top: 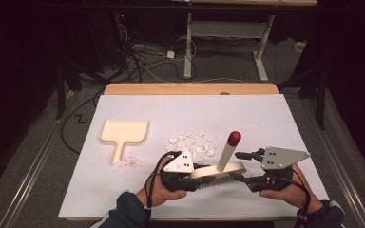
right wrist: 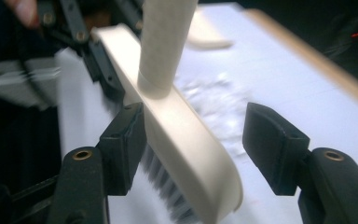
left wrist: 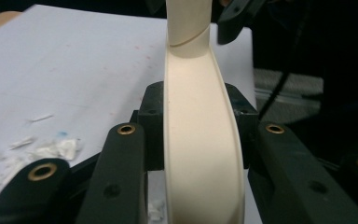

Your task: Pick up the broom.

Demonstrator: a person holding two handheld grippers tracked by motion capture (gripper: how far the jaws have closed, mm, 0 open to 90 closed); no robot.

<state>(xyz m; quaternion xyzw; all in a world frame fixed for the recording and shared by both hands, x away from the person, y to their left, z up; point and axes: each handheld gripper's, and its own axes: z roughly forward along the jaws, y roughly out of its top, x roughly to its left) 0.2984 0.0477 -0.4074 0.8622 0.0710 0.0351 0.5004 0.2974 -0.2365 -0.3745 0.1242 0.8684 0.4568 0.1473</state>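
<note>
My left gripper (top: 197, 175) is clamped on the brush (top: 218, 170) head; my right gripper (right wrist: 196, 140) stands wide around its far end, pads clear. With one grip, the brush could twist and scatter the paper scraps (top: 192, 141) just beyond it, short of the dustpan (top: 122, 132).

One brush (top: 221, 170); one dustpan (top: 122, 133); one heap of white scraps (top: 192, 142); two grippers, left (top: 196, 176) and right (top: 240, 167).
</note>
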